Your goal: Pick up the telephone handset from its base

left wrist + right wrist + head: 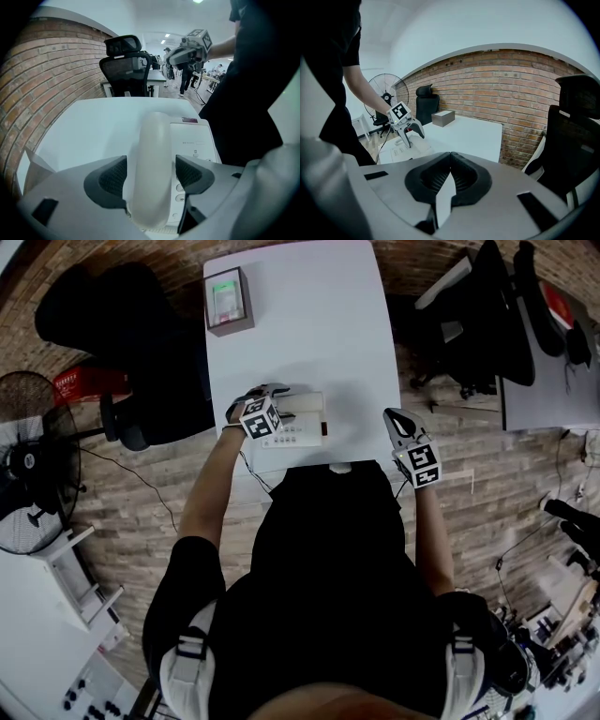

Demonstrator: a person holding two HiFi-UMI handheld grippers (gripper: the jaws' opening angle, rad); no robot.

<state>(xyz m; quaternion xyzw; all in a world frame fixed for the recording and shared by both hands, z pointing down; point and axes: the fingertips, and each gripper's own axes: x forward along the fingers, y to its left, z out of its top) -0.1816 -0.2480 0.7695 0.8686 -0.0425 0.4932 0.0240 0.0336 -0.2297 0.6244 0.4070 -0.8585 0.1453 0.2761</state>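
At the upper left of the white counter sat a grey box, clear of the telephone base. Only the left gripper view showed the smooth, rounded handset on it, between the ribbed pads of the open left claw, seemingly untouched; the right claw was closed, empty
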